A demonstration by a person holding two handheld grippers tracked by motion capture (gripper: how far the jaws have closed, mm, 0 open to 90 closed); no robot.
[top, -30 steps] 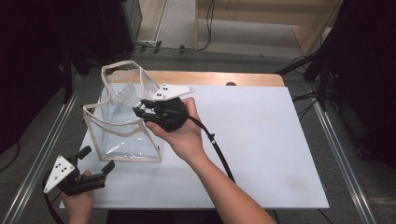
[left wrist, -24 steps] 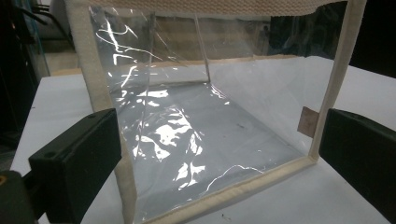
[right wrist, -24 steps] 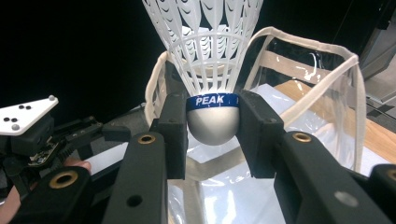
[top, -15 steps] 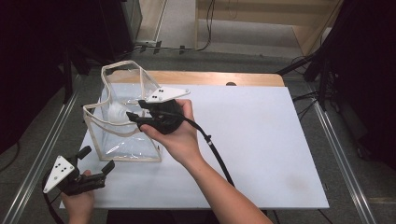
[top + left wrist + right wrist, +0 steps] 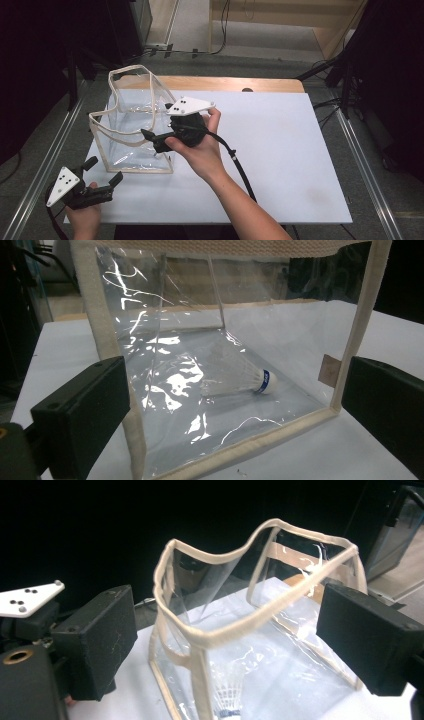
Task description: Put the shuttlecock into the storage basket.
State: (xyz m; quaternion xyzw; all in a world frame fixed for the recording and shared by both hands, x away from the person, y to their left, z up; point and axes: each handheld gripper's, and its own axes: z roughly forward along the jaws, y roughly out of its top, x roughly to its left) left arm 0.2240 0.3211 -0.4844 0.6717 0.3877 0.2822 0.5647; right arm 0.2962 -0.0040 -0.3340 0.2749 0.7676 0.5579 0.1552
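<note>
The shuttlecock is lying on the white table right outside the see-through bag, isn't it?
Not quite. The shuttlecock is lying inside the see-through bag, on its clear bottom, not outside it on the white table. The left gripper view shows it through the bag's clear wall.

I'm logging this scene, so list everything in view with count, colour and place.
clear bag: one, transparent with cream trim, upright and open-topped on the left part of the table.
shuttlecock: one, white with a blue band, lying on the bag's floor.
white board: one, white, covering the table top.
wooden table: one, light brown, its far edge showing beyond the board.
left hand-held gripper: one, black, near-left table corner, jaws open.
right hand-held gripper: one, black, at the bag's near right side, jaws just opened, nothing between them.
</note>
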